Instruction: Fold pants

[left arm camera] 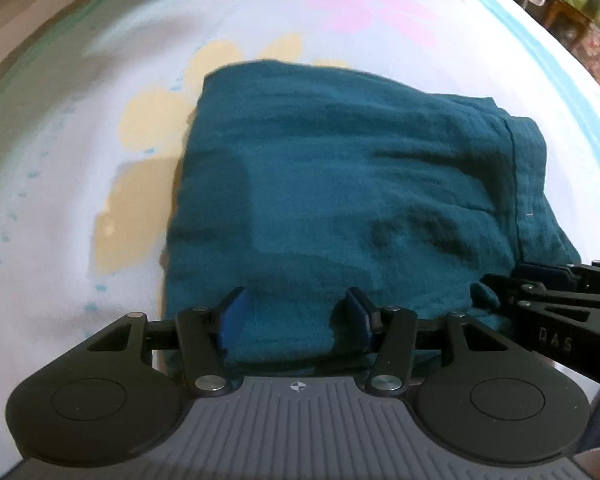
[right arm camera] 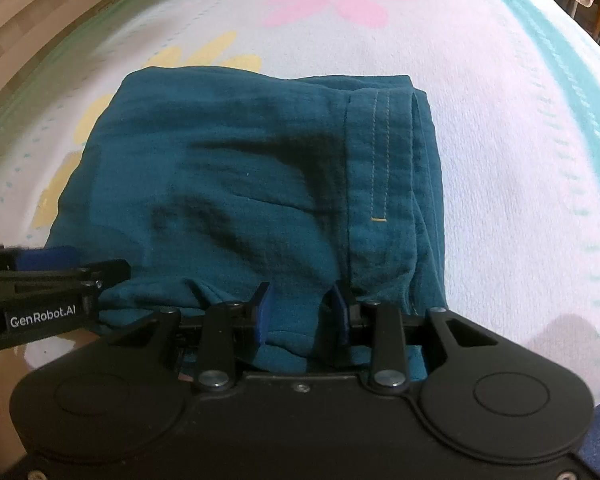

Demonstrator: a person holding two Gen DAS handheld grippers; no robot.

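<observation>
Pants folded on bed. L gripper & R gripper both wide apart, straddling near hem, no pinch.

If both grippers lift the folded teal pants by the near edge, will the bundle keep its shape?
Probably not. The pants look thin, crinkled and soft, so the layers would likely sag and unfold. Fabric bunches between the left gripper and right gripper fingers, suggesting floppy, light cloth, unlikely to slip.
</observation>
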